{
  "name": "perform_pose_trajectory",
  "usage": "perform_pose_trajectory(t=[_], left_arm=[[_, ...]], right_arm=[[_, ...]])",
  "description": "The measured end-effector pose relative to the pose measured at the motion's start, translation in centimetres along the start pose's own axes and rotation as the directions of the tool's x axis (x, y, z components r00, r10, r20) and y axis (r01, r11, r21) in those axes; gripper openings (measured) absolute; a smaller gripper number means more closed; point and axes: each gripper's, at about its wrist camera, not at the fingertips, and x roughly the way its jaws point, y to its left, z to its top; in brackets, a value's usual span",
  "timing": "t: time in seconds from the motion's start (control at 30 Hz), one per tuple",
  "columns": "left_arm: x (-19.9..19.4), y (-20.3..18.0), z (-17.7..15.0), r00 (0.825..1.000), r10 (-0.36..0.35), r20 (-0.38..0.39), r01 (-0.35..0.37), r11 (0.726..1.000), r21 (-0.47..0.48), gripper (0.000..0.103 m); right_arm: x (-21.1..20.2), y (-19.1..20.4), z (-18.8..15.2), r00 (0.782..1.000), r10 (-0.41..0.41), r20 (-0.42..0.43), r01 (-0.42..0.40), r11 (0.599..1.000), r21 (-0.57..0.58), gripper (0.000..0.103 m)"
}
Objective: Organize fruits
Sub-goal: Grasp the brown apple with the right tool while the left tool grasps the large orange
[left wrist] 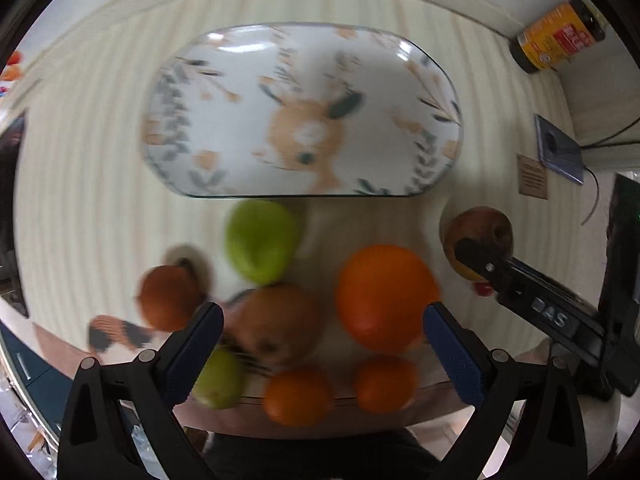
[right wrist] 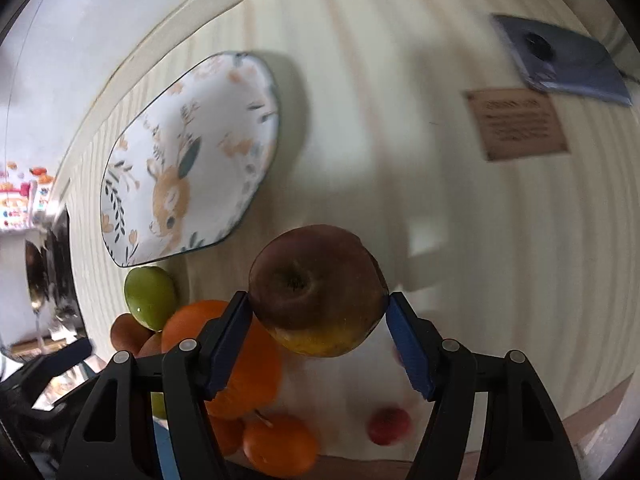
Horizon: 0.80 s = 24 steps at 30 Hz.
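Left view: my left claw hangs wide over the fruit pile just this side of the tray, straddling a brown fruit and the big orange. Close now and I pinch two at once, or knock the green apple rolling off the worktop.

Right view: my right claw has the dark apple between its pads, both seemingly touching, apart from the tray. It's round and smooth; a shallow grip could let it squirt out toward the cherry.
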Motion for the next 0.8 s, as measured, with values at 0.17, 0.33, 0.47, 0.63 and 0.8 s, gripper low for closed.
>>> perform_pose_trajectory(t=[0.17, 0.33, 0.47, 0.63, 0.8], left_arm=[[2.9, -2.8, 1.4, 0.996, -0.014, -0.087, 0.019, 0.999, 0.051, 0.097], [5.7, -4.4, 1.7, 0.989, 0.019, -0.149, -0.005, 0.996, 0.094, 0.097], [7.9, -4.8, 1.8, 0.985, 0.056, -0.166, -0.037, 0.993, 0.114, 0.082], [7.6, -4.4, 1.6, 0.995, 0.045, -0.093, -0.035, 0.994, 0.105, 0.08], [6.6, -5.2, 1.4, 0.994, 0.106, -0.007, -0.104, 0.981, 0.164, 0.079]], right_arm=[[-1.9, -3.1, 0.2, 0.998, -0.035, 0.048, 0.033, 0.998, 0.056, 0.071], [-2.7, -4.5, 0.1, 0.997, -0.037, 0.062, 0.032, 0.997, 0.076, 0.071], [-2.9, -5.1, 0.1, 0.998, -0.031, 0.061, 0.026, 0.996, 0.082, 0.071], [-2.8, -5.3, -0.2, 0.998, -0.038, 0.057, 0.034, 0.997, 0.067, 0.071], [-3.1, -5.1, -0.4, 0.996, -0.05, 0.073, 0.047, 0.998, 0.043, 0.071]])
